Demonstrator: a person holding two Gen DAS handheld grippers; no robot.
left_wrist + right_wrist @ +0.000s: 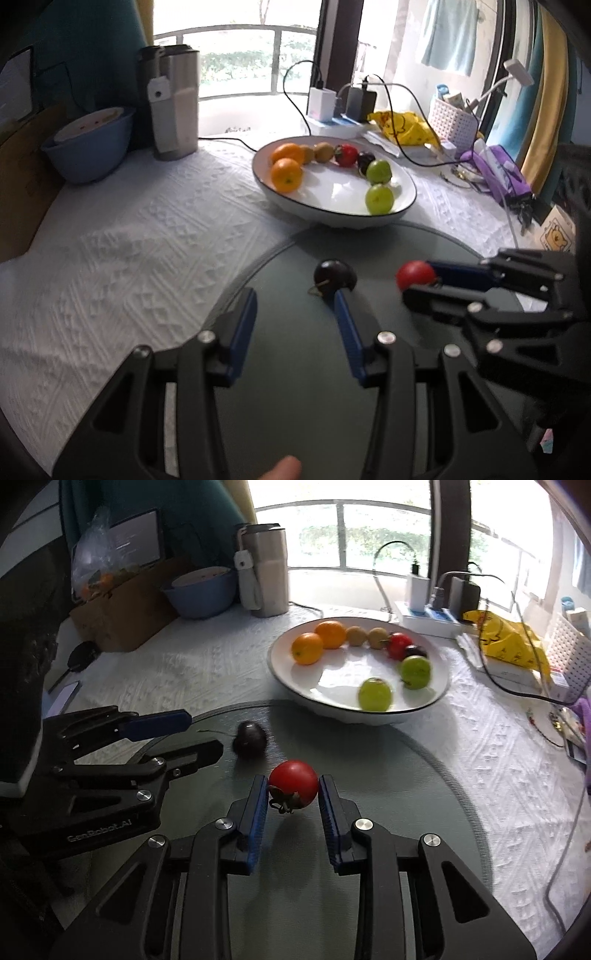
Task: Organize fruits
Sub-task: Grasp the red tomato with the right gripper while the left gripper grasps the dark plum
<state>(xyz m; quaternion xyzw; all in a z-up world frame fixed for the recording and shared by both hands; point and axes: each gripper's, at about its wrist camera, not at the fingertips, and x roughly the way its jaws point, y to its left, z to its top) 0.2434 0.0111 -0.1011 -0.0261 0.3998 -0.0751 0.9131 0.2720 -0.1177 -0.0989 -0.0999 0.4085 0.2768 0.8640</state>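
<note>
A red tomato (293,782) sits between the blue pads of my right gripper (292,790), which is shut on it just above the grey glass disc (388,794). The left wrist view shows that same tomato (415,275) in the right gripper (417,281). A dark plum (334,277) lies on the disc just past the right fingertip of my left gripper (295,301), which is open with nothing between its fingers. In the right wrist view the plum (249,738) is beside the left gripper (205,733). Behind them, a white plate (332,218) holds oranges, kiwis, a tomato, a plum and two green fruits.
A blue bowl (86,147) and a steel tumbler (175,107) stand at the back left. A power strip with chargers and cables (332,107), a yellow bag (402,127) and a white basket (452,118) crowd the back right. A cardboard box (122,609) is on the left.
</note>
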